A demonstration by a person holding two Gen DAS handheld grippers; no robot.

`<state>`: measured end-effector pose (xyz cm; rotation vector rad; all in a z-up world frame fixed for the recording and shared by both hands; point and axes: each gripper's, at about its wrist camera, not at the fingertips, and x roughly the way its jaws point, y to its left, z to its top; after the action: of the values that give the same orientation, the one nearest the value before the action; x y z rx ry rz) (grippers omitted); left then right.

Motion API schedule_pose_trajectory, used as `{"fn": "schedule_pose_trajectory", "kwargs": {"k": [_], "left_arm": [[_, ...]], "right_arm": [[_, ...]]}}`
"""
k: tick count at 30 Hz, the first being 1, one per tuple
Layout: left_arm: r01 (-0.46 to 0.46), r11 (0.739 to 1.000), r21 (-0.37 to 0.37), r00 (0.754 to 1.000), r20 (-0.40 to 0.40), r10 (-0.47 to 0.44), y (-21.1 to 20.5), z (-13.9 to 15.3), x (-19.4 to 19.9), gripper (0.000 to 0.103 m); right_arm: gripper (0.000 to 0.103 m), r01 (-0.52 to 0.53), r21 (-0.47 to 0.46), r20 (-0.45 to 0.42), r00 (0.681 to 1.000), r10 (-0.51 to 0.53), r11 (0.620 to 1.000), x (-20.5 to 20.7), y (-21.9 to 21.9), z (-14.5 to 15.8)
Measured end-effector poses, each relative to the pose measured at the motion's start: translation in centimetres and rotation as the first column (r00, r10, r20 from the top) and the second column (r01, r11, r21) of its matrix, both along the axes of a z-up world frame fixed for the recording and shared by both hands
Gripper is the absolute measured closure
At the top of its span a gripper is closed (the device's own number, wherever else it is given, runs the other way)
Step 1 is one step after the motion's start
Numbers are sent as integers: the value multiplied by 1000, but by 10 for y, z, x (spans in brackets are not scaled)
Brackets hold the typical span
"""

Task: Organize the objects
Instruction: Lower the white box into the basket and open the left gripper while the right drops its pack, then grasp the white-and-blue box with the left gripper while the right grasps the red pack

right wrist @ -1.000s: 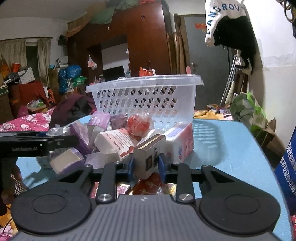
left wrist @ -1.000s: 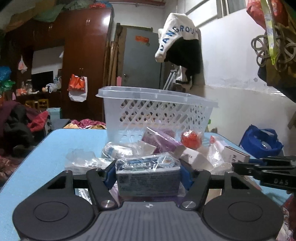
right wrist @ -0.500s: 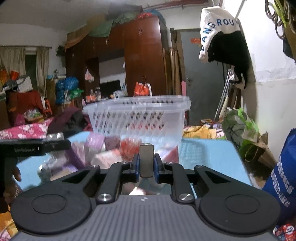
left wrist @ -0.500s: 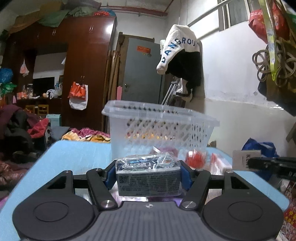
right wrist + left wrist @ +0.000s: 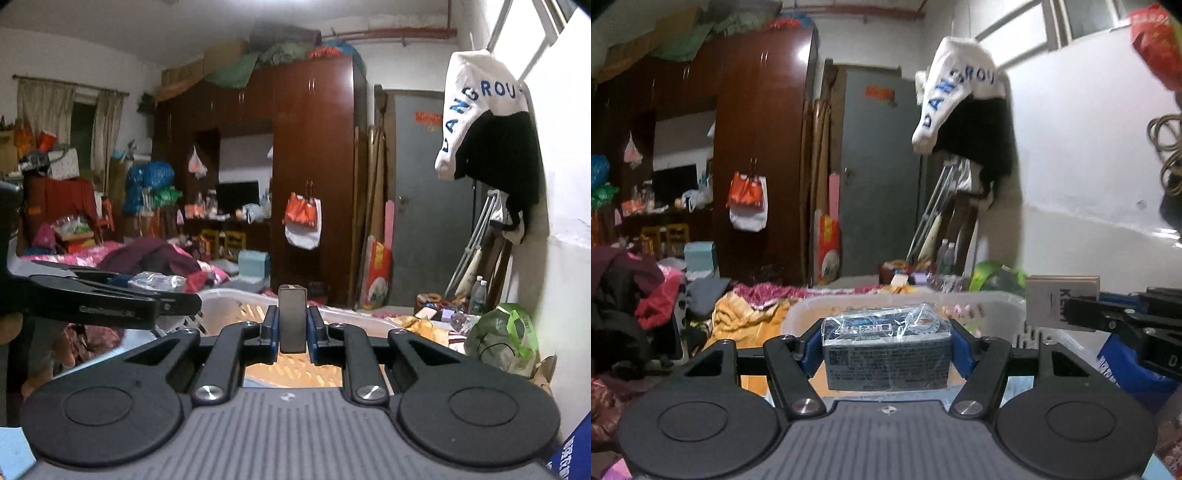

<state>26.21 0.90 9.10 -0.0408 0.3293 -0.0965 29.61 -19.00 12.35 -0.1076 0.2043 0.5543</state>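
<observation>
My left gripper (image 5: 886, 345) is shut on a plastic-wrapped grey box (image 5: 886, 354) and holds it level with the near rim of the white plastic basket (image 5: 982, 299). My right gripper (image 5: 292, 328) is shut on a small grey carton (image 5: 292, 317), seen edge-on, above the same basket's rim (image 5: 229, 295). In the left wrist view the right gripper (image 5: 1082, 314) holds that carton (image 5: 1060, 302) at the right. In the right wrist view the left gripper (image 5: 173, 299) with its wrapped box (image 5: 157, 281) is at the left.
A brown wardrobe (image 5: 757, 147) and a grey door (image 5: 879, 177) stand behind. Clothes lie heaped on a bed (image 5: 147, 258) at the left. A white wall (image 5: 1089, 184) is at the right, with a blue bag (image 5: 1126, 373) and a green bag (image 5: 506, 339) below it.
Both grippers have risen from the pile on the blue table with their boxes. The basket has dropped low in both views and the pile is out of sight.
</observation>
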Motion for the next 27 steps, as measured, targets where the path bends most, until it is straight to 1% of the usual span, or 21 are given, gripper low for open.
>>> {"fn": "schedule_pose_trajectory", "kwargs": {"k": [2, 3, 4, 5, 6, 7, 8, 9, 10, 12, 14, 15, 17, 19, 20, 23, 25, 27], "left_arm": [[1, 1000, -26, 1000, -6, -2, 4, -4, 6, 32], [0, 999, -32, 1000, -8, 0, 5, -5, 9, 21], [-5, 1000, -29, 1000, -6, 5, 5, -5, 10, 12], [-15, 1000, -14, 1000, 11, 15, 5, -5, 5, 0], [-25, 1000, 17, 999, 47, 25, 3, -3, -3, 0], [-35, 998, 43, 996, 81, 32, 2, -3, -14, 0], [-40, 997, 59, 992, 119, 33, 3, -3, -26, 0], [-35, 997, 64, 989, 149, 25, 6, -5, -41, 0], [-25, 998, 55, 987, 160, 16, 13, -6, -56, 0], [-25, 999, 37, 987, 157, 19, 25, -18, -88, 0], [-23, 1000, -3, 984, 176, 23, 37, -38, -125, 0], [-20, 999, -29, 984, 174, 25, 43, -49, -140, 0], [-46, 997, -67, 988, 143, 55, 50, -72, -161, 0], [-75, 995, -72, 988, 129, 84, 52, -92, -180, 0], [-78, 995, -61, 990, 117, 84, 50, -100, -185, 1], [-84, 996, -34, 992, 90, 87, 45, -117, -195, 2], [-85, 996, -14, 994, 73, 86, 43, -126, -196, 2], [-74, 997, 2, 995, 62, 74, 39, -131, -194, 2]], "right_arm": [[85, 0, -27, -19, 1000, -1, 1000, 8, 3, -6], [81, -8, -27, -41, 999, 7, 1000, 11, 1, -9], [60, -16, -21, -57, 998, 15, 1000, 16, 1, -13], [45, -7, -24, -64, 998, 6, 1000, 12, -1, -15], [20, 16, -31, -58, 998, -18, 999, 5, -7, -16], [4, 36, -37, -33, 999, -38, 999, -7, -12, -19], [0, 41, -37, 10, 999, -41, 998, -25, -22, -22], [0, 46, -21, 36, 998, -45, 999, -41, -33, -27], [0, 57, 1, 28, 998, -57, 998, -60, -46, -36], [0, 49, 26, -30, 998, -48, 998, -86, -66, -55], [0, 27, 46, -57, 998, -24, 999, -115, -85, -83], [0, 39, 60, -74, 997, -35, 997, -127, -90, -97], [0, 51, 96, -127, 991, -39, 994, -144, -98, -121], [8, 28, 153, -168, 986, -2, 988, -153, -100, -136], [9, 18, 161, -159, 987, 8, 987, -158, -99, -142], [13, 18, 73, -143, 990, -7, 997, -158, -85, -147], [22, -12, 64, -166, 986, 23, 998, -156, -85, -152], [22, -15, 53, -158, 987, 23, 998, -155, -80, -154]]}}
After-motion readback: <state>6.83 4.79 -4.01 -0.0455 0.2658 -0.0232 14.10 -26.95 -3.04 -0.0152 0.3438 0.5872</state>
